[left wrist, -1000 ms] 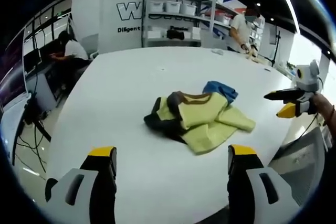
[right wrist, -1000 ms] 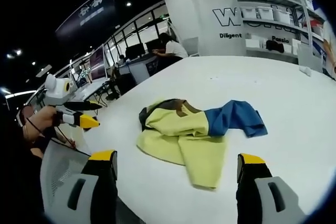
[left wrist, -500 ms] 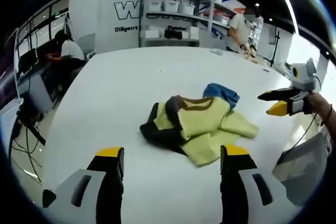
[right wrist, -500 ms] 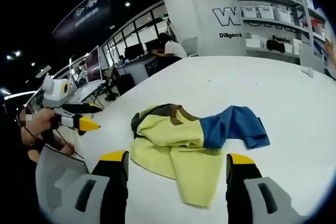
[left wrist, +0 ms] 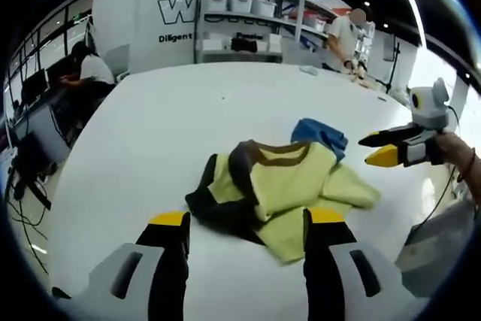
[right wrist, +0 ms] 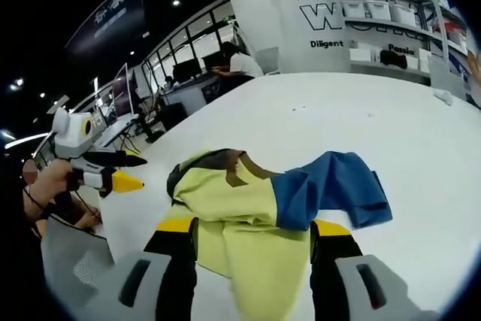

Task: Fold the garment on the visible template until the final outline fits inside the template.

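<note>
A crumpled garment (left wrist: 282, 182) lies on the white table (left wrist: 165, 118); it is pale yellow with a dark brown collar and side and one blue sleeve (left wrist: 319, 133). My left gripper (left wrist: 248, 219) hovers just short of its near dark edge, open with nothing between the jaws. From the right comes the right gripper (left wrist: 376, 148), held in a hand beside the yellow sleeve. In the right gripper view the garment (right wrist: 233, 197) spreads between the jaws of my right gripper (right wrist: 254, 227), which is open above the yellow cloth, with the blue sleeve (right wrist: 334, 186) to the right. The left gripper (right wrist: 124, 171) shows at the left.
A grey mesh chair back (right wrist: 71, 261) stands at the table's near edge. Shelves with bins (left wrist: 240, 24) line the far wall. One person sits at a desk (left wrist: 86, 73) at the left, another stands by the far right corner (left wrist: 346, 35). Bare table surrounds the garment.
Both grippers have come closer to the garment, which looms larger in each view. Each pair of jaws stands a little narrower than before. The garment itself lies as it did.
</note>
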Tool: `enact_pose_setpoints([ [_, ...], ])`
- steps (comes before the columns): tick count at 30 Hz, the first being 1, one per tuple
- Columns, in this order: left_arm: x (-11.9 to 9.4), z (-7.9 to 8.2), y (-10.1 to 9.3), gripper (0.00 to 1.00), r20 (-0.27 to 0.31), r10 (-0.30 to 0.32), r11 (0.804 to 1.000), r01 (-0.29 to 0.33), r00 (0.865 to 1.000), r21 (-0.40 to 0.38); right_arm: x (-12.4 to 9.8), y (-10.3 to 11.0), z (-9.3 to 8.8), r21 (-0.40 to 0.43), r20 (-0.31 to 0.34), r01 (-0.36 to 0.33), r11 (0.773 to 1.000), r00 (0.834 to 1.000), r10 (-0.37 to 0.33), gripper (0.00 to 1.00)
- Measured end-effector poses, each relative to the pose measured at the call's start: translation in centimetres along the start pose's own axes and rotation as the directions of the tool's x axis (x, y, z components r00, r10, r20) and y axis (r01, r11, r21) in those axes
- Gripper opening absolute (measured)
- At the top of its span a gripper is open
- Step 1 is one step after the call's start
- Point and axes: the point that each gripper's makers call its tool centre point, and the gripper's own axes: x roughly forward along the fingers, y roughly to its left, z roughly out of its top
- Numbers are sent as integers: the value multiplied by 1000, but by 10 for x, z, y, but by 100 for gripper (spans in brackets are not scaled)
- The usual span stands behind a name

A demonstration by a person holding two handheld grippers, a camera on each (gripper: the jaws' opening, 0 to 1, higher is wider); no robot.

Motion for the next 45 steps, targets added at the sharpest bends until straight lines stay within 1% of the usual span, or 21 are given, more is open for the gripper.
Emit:
enact_pose_setpoints([
  [2,3,-1,0,56,-3,-3,1000,3,1000,-3,4,-5,-1,-12,-7,15,1000,1000,-16,50],
  [3,7,-2,0,54,-13,-4,1000,4,1000,-1,8,-9,0,-9,-6,24,1000,1000,-24,46],
  [6,10,-3,-1,52,-17,-1,1000,1,1000,7,11,-12,1,3,0,26,1000,1000,-26,33],
  [9,13,-4,-1,47,-19,-2,1000,2,1000,17,13,-14,4,21,16,28,999,999,-28,25],
  [12,18,-5,-2,41,-21,-6,1000,7,1000,22,19,-21,6,44,31,37,998,999,-39,21],
  [14,24,-5,-5,39,-10,-21,1000,22,1000,9,28,-30,8,61,45,73,995,996,-76,20],
  [17,34,-8,-6,36,-19,-19,1000,19,1000,8,35,-33,7,80,47,84,993,995,-87,20],
  [22,43,-12,-10,27,-23,-28,1000,28,999,13,43,-33,2,63,22,95,994,995,-96,19],
  [25,47,-13,-9,27,-31,-26,1000,26,999,16,47,-36,-3,55,3,108,993,994,-108,18],
  [26,50,-16,-7,27,-43,-19,1000,20,999,4,49,-37,-4,58,-1,113,992,994,-113,16],
  [29,52,-18,-6,24,-41,-15,1000,15,999,-6,50,-40,-6,55,-8,130,990,991,-130,11],
  [33,54,-23,-4,17,-58,-20,1000,19,998,-24,54,-42,-7,76,-22,155,985,988,-154,9],
  [36,55,-24,-3,15,-63,-27,999,25,998,-39,54,-41,-7,84,-26,160,983,987,-159,7],
  [38,55,-24,-3,14,-64,-28,999,26,998,-39,53,-40,-5,87,-21,160,983,987,-159,2],
  [39,56,-25,-3,13,-66,-29,999,26,997,-37,49,-44,-2,106,-10,177,979,984,-177,0],
  [41,56,-25,-3,12,-67,-28,999,26,997,-38,49,-48,-2,132,-12,195,972,981,-195,0],
  [45,56,-25,-4,10,-68,-34,999,32,997,-39,52,-52,-6,132,-33,202,970,979,-200,2],
])
